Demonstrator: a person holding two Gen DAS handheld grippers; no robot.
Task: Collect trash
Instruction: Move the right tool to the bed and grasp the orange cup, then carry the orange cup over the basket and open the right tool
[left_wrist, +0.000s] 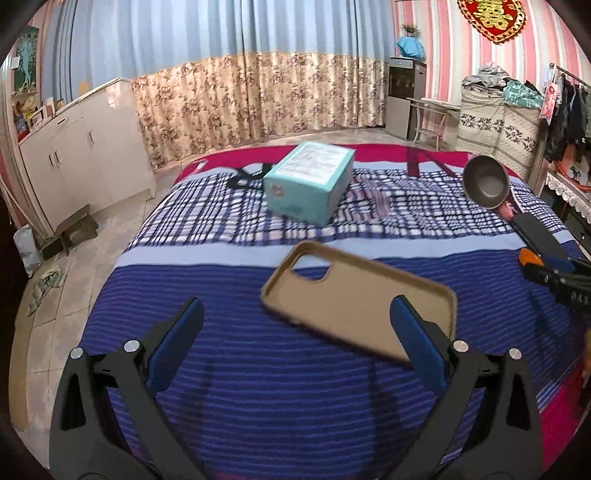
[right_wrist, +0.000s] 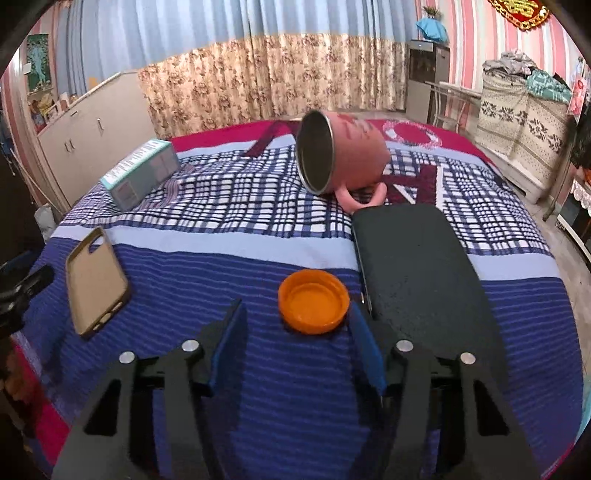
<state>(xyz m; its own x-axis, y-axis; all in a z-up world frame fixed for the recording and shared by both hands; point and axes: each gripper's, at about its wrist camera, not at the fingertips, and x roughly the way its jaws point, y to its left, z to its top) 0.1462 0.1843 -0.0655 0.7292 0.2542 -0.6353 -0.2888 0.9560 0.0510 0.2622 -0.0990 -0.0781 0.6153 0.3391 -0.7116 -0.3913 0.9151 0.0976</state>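
1. Two hand-held grippers hang over a bed spread with a blue, white and red striped and checked blanket (right_wrist: 280, 391); the left gripper (left_wrist: 295, 325) has its blue-padded jaws spread wide with nothing between them, and the right gripper (right_wrist: 297, 332) is likewise released, grasping nothing.
2. The round orange plastic lid (right_wrist: 314, 301) lies open side up on the dark blue stripes, just ahead of the right gripper's tips and nearer its right finger.
3. A flat black rectangular case (right_wrist: 417, 273) lies just beside the lid on the right, its long edge close against that right finger, so it crowds that side.
4. Beyond the lid, a pink enamel mug with a dark inside (right_wrist: 340, 151) lies tipped on its side, mouth toward the camera, handle down and touching the far end of the black case.
5. A tan soft phone case (left_wrist: 358, 314) lies hollow side up in front of the left gripper; the right finger of that gripper overlaps its near corner in the left wrist view, and whether they touch cannot be told.
6. A teal cardboard box with a printed label (left_wrist: 310, 181) sits farther up on the checked part, with a black strap-like item (left_wrist: 243, 177) beside it, too small to identify.
7. In the left wrist view the lid is mostly cut off behind the other gripper at the right edge.
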